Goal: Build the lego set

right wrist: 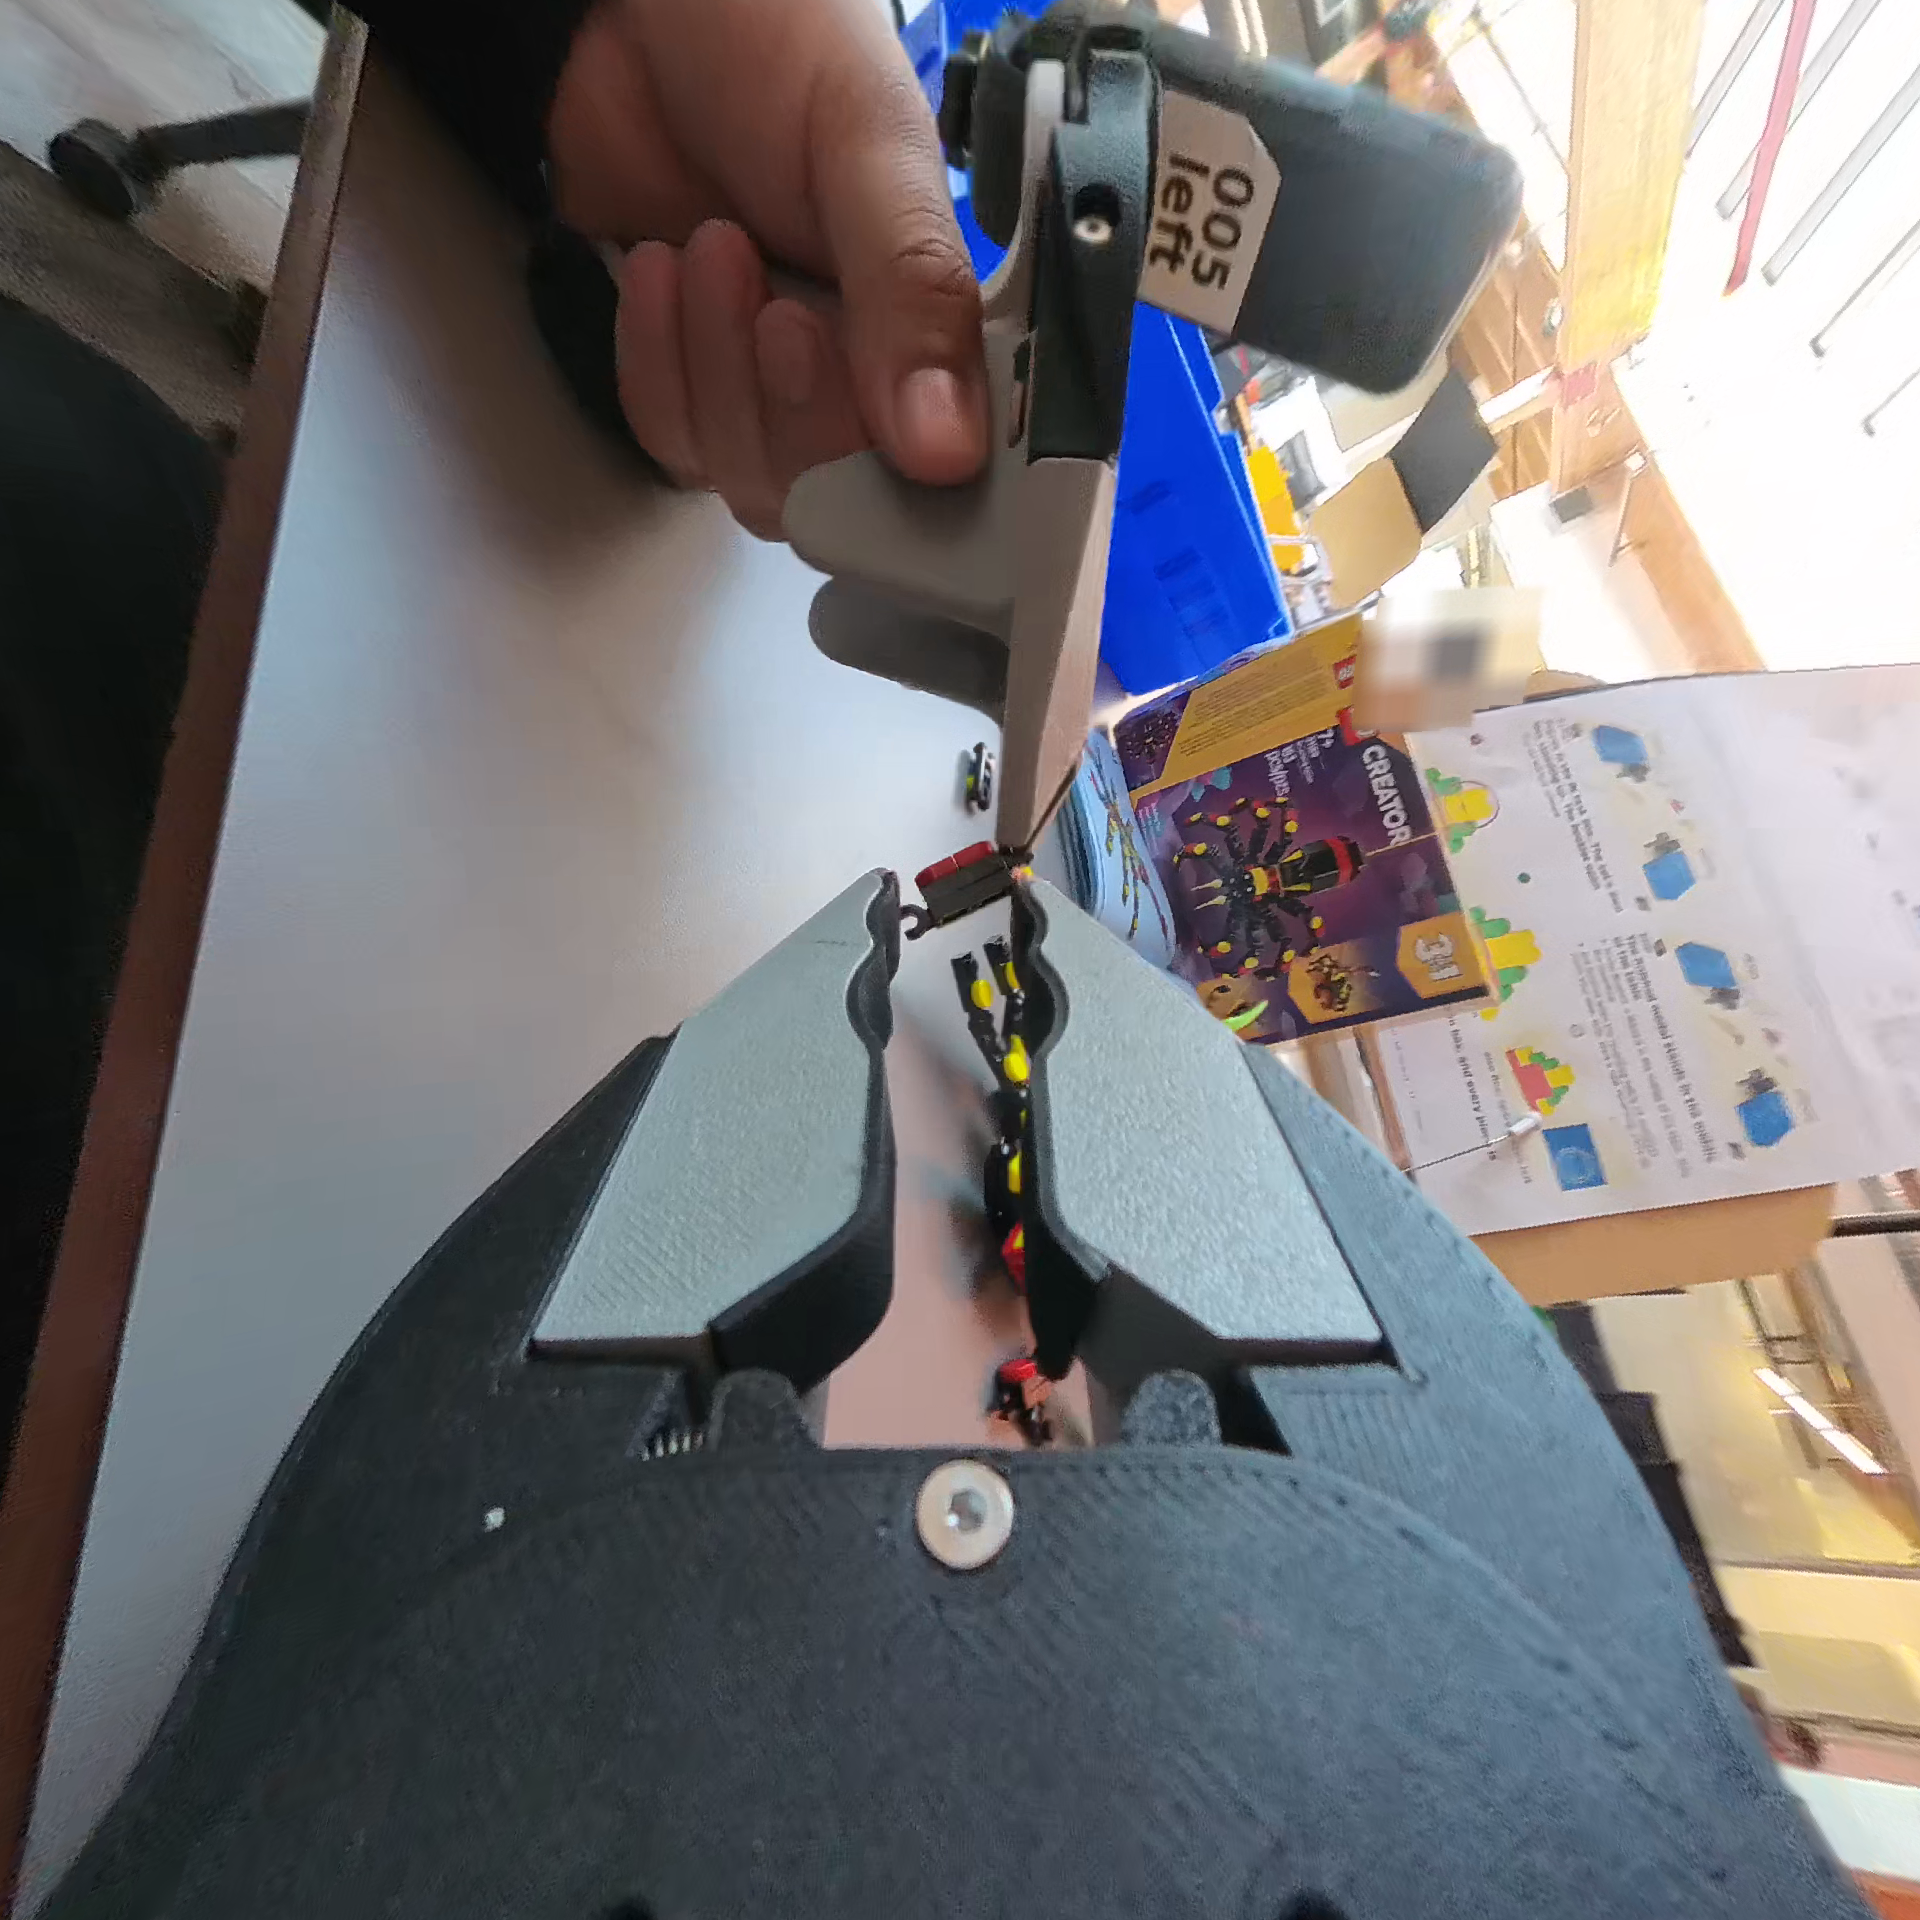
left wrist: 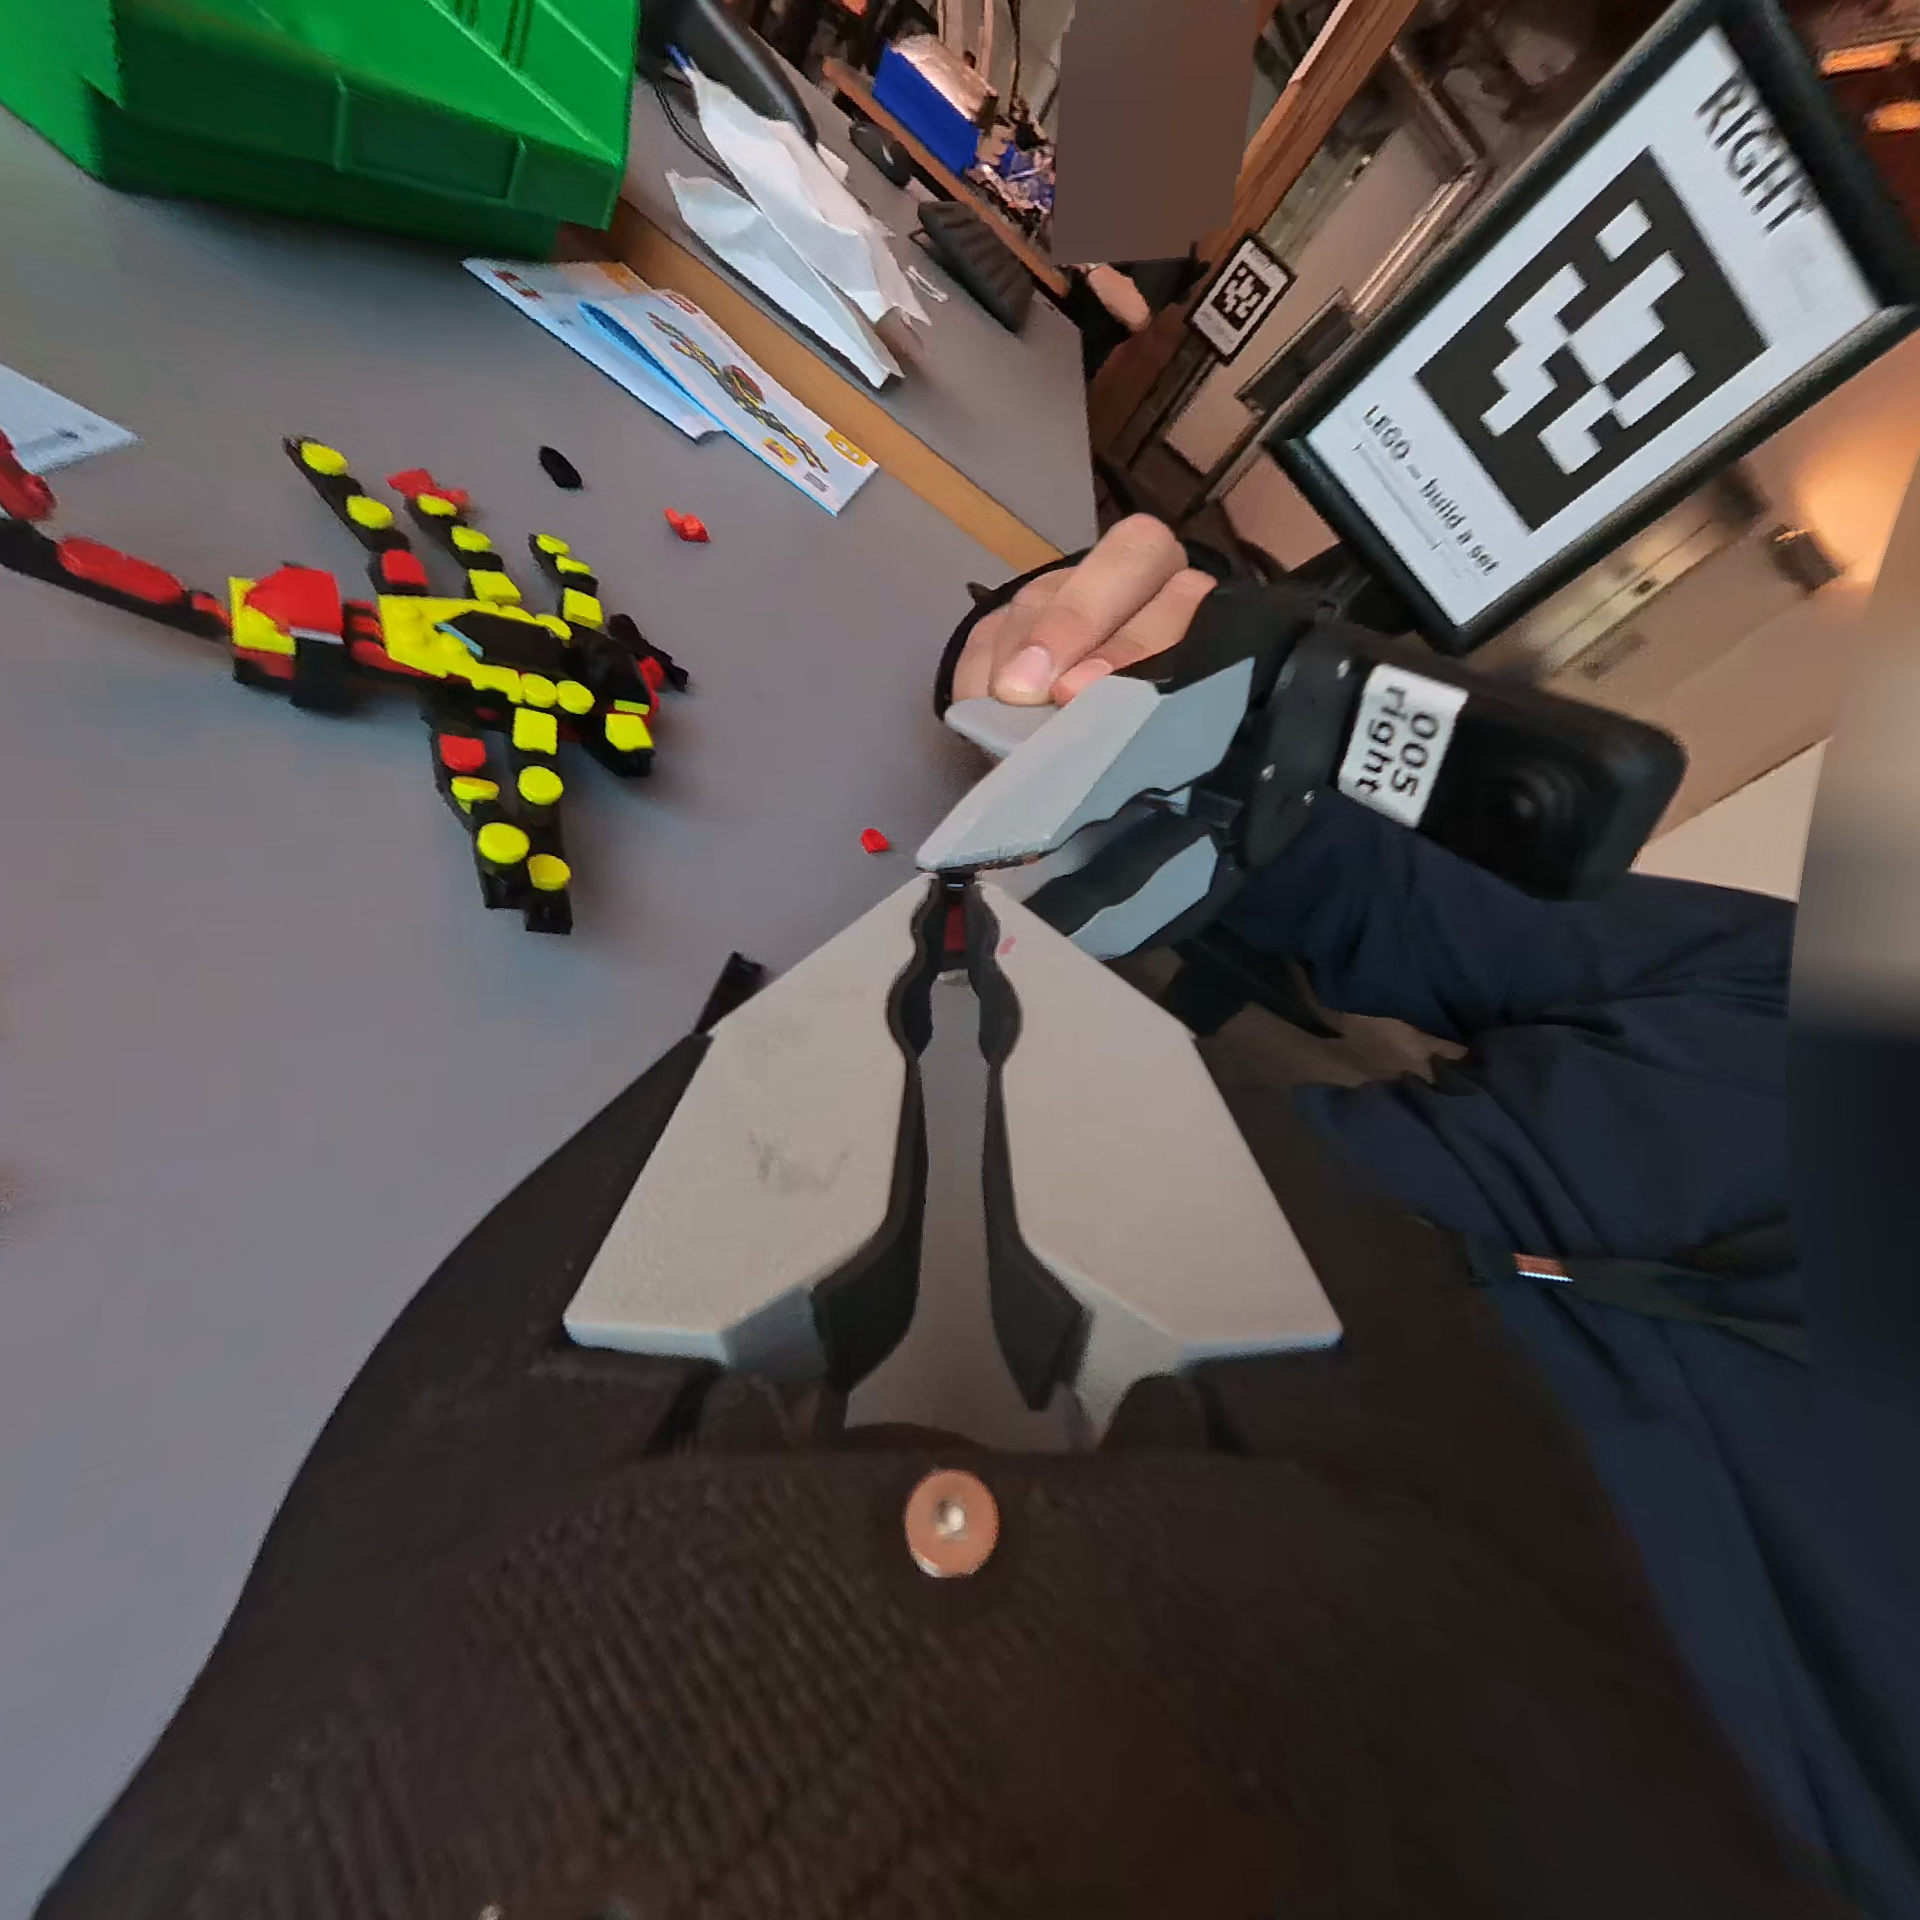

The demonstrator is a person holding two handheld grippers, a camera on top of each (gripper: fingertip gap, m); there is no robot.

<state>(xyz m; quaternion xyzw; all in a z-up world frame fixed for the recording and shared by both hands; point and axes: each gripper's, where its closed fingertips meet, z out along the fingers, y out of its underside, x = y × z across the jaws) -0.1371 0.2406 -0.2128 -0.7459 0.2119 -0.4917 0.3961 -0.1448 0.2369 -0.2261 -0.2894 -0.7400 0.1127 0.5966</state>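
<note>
- In the left wrist view, the left gripper (left wrist: pixel 951 914) is seen closed on a small red and black piece (left wrist: pixel 950 928), pinched right at its fingertips above the grey table (left wrist: pixel 208 1091).
- The right gripper (left wrist: pixel 971 854) is met tip to tip there; its grey fingers (left wrist: pixel 1049 779) come in from the right and partly cover the held piece.
- In the right wrist view, the right gripper (right wrist: pixel 951 883) is shown with its jaws parted, and the small red and black piece (right wrist: pixel 961 885) sits in the gap between its tips, held from above by the closed left gripper (right wrist: pixel 1013 854).
- Whether the right fingertips actually touch the piece cannot be told for sure, since the tips are blurred.
- A hand (right wrist: pixel 769 270) is wrapped around the left gripper's handle; another hand (left wrist: pixel 1081 623) is seen on the right one.
- Two loose red bits (left wrist: pixel 875 840) (left wrist: pixel 687 525) and a black bit (left wrist: pixel 559 467) lie on the table near the grippers.
- Farther left, the partly built spider model (left wrist: pixel 447 655) in black, yellow and red is laid flat on the table, well apart from the grippers.
- Beyond it, an open instruction booklet (left wrist: pixel 686 374) and crumpled white bags (left wrist: pixel 800 239) are found, with a green bin (left wrist: pixel 343 114) at the far corner.
- In the right wrist view, the set's box (right wrist: pixel 1299 852), a blue bin (right wrist: pixel 1184 520) and a printed sheet (right wrist: pixel 1662 935) stand at the far side.
</note>
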